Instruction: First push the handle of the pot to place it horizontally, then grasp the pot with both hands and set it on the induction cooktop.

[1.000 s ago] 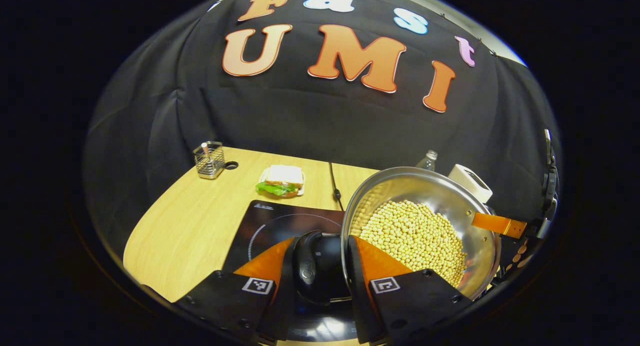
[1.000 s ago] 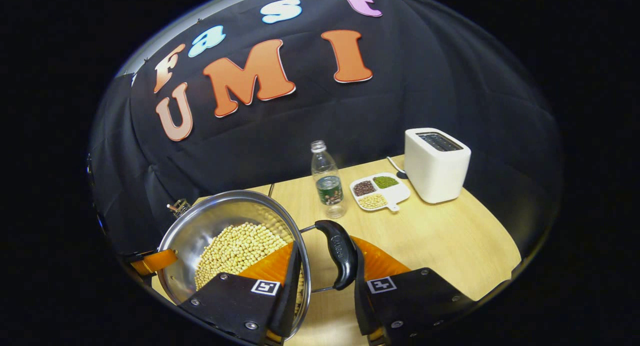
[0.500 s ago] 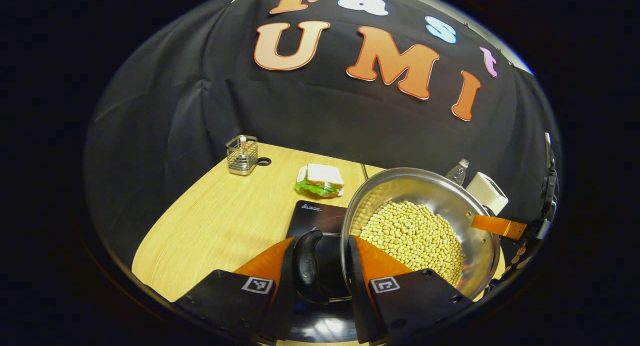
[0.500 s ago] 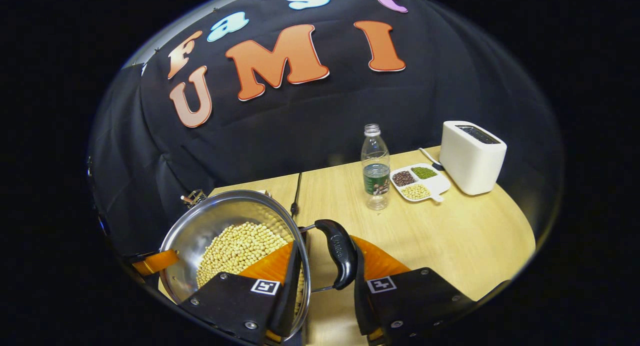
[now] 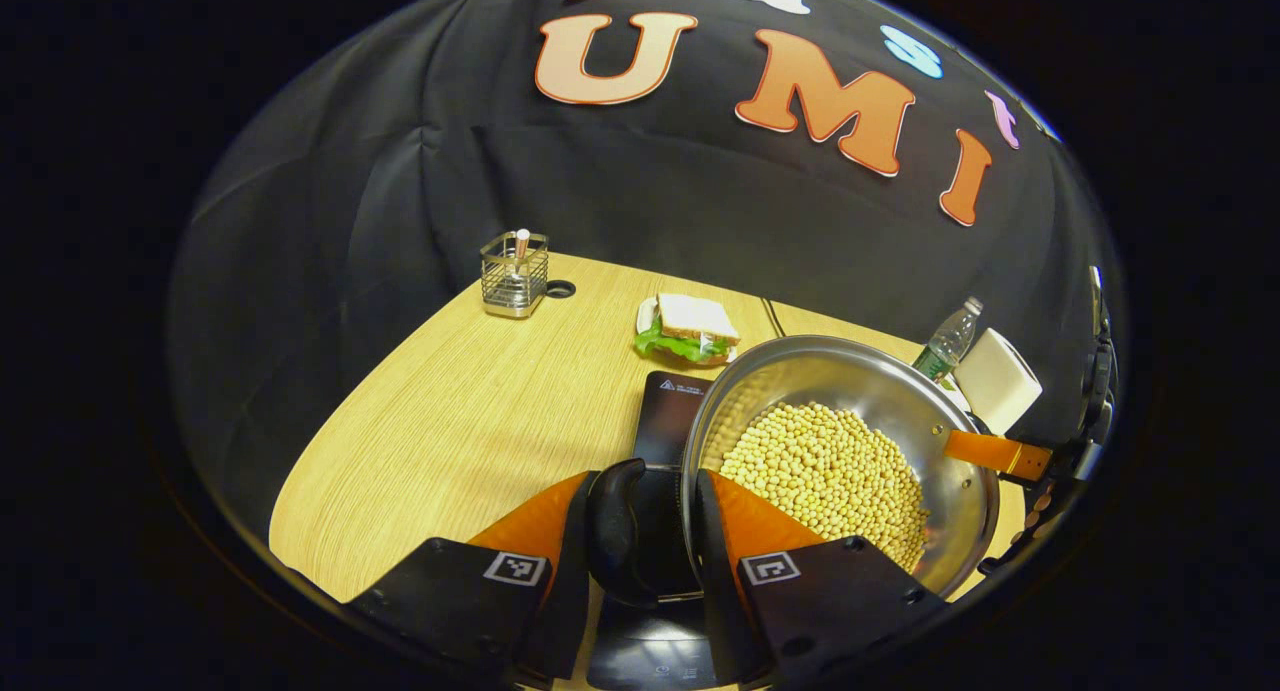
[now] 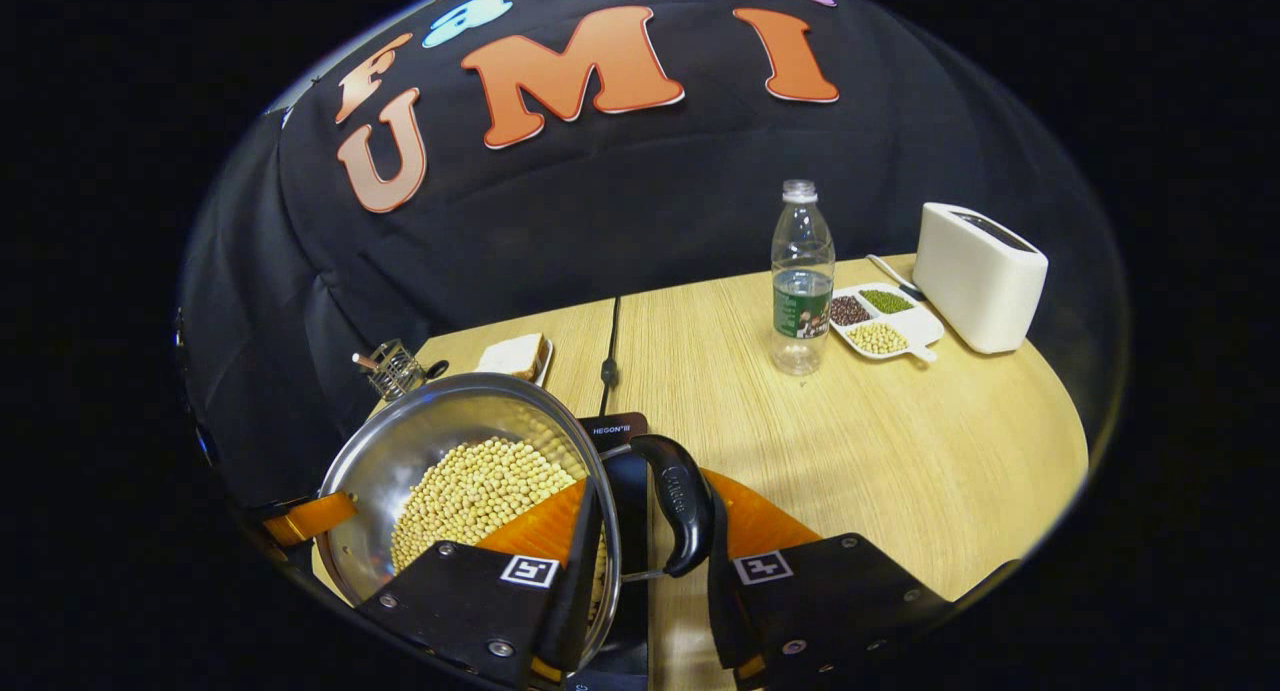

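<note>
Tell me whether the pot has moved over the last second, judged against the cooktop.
Yes. The pot, shut in both grippers, now covers more of the induction cooktop, having shifted across it, away from the toaster.

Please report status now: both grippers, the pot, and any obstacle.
Left gripper and right gripper each shut on a pot handle. Pot, full of beans, over the induction cooktop. Sandwich and bottle stand apart.

The left gripper view is taken close at the pot's (image 5: 850,461) left rim, facing rightward over the bench (image 5: 450,431); the right gripper view is taken opposite. Pot and cooktop (image 6: 620,433) are shared.
</note>
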{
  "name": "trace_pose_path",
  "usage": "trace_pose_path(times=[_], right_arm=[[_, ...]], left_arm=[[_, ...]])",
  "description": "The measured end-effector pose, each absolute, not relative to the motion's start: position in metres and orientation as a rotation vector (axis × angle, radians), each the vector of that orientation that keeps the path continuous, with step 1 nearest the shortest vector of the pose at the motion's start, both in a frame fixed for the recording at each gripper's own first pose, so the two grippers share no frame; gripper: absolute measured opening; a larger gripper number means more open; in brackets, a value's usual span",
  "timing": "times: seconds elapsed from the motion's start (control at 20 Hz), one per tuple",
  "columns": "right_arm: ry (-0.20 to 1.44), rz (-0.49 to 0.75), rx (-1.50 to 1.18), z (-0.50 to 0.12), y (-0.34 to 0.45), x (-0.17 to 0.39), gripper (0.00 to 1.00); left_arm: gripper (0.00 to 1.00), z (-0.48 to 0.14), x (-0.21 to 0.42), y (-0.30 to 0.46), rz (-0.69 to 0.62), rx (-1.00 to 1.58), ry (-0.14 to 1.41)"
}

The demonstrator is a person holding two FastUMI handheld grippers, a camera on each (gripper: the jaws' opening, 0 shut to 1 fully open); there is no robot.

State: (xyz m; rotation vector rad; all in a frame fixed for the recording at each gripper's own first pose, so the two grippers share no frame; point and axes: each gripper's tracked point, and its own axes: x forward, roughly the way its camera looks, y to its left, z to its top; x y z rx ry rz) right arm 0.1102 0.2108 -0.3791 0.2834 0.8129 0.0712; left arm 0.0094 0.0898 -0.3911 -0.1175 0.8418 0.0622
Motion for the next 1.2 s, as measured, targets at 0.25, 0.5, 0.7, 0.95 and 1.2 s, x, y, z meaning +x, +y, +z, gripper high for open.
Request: trace_pose_path(times=[0.25, 0.5, 0.7, 0.95, 1.2], right_arm=[[0.839, 0.070, 0.282, -0.390, 0.216, 0.112, 0.49], [0.856, 0.063, 0.273, -0.394, 0.214, 0.107, 0.55], [0.803, 0.067, 0.307, -0.372, 0.207, 0.108, 0.64], [0.680, 0.055, 0.292, -0.318, 0.172, 0.107, 0.90], [0.565, 0.021, 0.238, -0.262, 0.122, 0.095, 0.95]], left_arm=[[0.57, -0.399, 0.014, 0.095, 0.062, -0.121, 0.853], [0.61, -0.401, 0.014, 0.094, 0.061, -0.098, 0.868], [0.67, -0.387, 0.017, 0.094, 0.092, -0.084, 0.840], [0.80, -0.338, 0.022, 0.077, 0.085, -0.067, 0.722], [0.99, -0.259, 0.024, 0.042, 0.048, -0.040, 0.554]])
